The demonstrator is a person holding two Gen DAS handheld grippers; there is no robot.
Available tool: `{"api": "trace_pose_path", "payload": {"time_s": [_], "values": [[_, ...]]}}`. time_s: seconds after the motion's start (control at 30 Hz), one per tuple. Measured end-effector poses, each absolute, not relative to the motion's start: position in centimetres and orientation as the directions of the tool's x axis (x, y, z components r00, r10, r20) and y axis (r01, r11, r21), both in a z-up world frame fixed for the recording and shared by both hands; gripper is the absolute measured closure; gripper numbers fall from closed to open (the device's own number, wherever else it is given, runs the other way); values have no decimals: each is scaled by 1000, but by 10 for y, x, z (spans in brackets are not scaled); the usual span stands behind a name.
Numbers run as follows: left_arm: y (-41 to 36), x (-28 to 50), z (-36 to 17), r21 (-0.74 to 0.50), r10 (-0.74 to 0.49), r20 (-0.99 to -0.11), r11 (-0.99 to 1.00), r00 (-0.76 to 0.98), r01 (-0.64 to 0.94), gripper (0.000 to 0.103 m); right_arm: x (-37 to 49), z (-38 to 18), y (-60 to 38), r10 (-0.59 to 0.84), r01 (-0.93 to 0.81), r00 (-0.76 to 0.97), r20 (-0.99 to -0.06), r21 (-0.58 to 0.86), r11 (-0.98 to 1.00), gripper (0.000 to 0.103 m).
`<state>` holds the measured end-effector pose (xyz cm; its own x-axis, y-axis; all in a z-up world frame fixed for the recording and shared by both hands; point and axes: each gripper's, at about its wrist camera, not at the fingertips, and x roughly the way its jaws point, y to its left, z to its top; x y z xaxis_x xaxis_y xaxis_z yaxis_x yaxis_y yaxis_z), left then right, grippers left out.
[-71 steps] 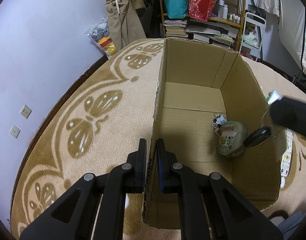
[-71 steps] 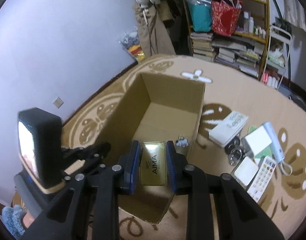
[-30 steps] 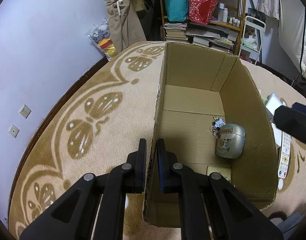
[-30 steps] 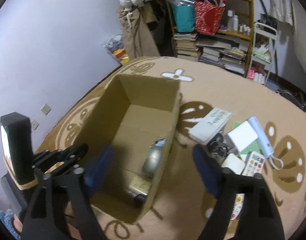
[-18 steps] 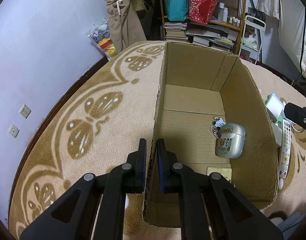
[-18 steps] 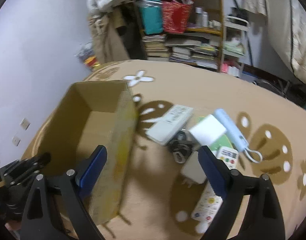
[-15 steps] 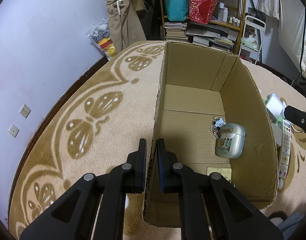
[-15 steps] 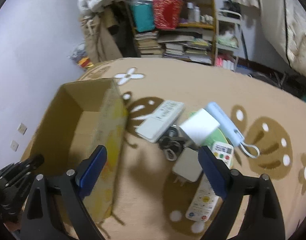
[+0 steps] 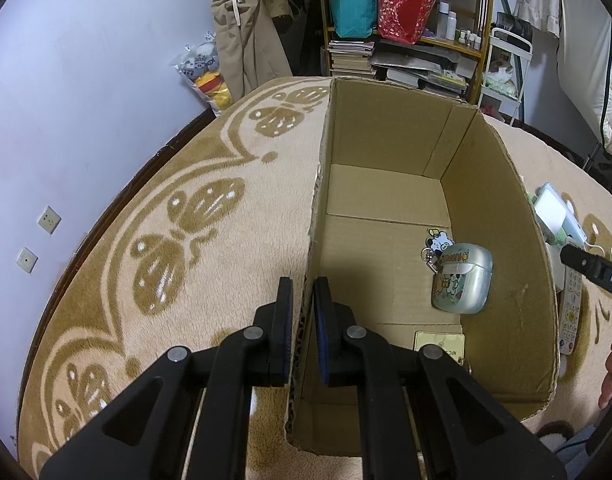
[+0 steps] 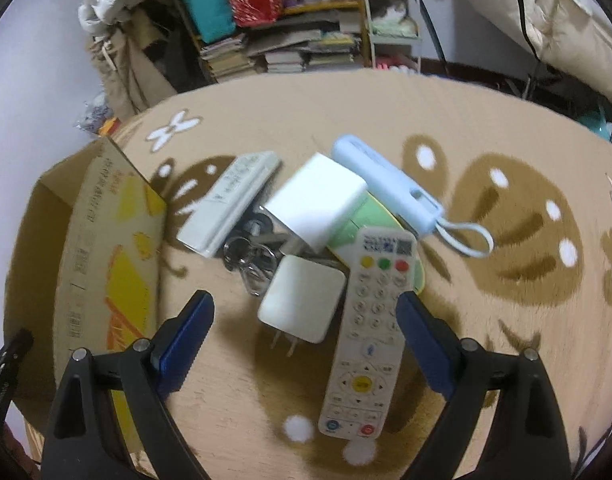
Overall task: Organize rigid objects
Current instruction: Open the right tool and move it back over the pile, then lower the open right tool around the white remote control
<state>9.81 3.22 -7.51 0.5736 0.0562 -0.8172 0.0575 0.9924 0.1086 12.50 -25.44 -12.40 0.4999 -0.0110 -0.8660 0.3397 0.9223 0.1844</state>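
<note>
My left gripper (image 9: 303, 312) is shut on the left wall of an open cardboard box (image 9: 386, 136). Inside the box lie a silver-green case with a keychain (image 9: 462, 278) and a gold card (image 9: 440, 346). My right gripper (image 10: 303, 316) is open and empty above a pile on the rug: a white plug adapter (image 10: 301, 298), a white remote (image 10: 370, 328), a white block (image 10: 316, 200), a grey-white remote (image 10: 229, 200), a light blue device with a loop cord (image 10: 386, 184), keys (image 10: 249, 256) and a green item (image 10: 366, 220). The box also shows at the left of the right wrist view (image 10: 105, 248).
The floor is a beige rug with brown patterns (image 9: 185, 220). A cluttered bookshelf (image 9: 406, 32) and hanging clothes (image 9: 241, 40) stand at the back. A purple wall with sockets (image 9: 45, 220) is on the left. The right gripper's body (image 9: 590, 266) shows beside the box.
My right gripper let go of the gold card in the box, opened, and swung right over the pile of objects. The left gripper has not moved.
</note>
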Motion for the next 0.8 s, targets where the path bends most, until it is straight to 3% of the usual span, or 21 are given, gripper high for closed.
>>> {"api": "trace_pose_path", "payload": {"time_s": [0.63,0.8], "values": [[32,98,-75,107,55,-818,993,573,57,92,106,-150,-282,-23,443,423,-906,185,877,9],[33,99,-75,108,56,-818,992,573,58,92,106,-153,-287,-13,453,407,-914,190,871,21]]}}
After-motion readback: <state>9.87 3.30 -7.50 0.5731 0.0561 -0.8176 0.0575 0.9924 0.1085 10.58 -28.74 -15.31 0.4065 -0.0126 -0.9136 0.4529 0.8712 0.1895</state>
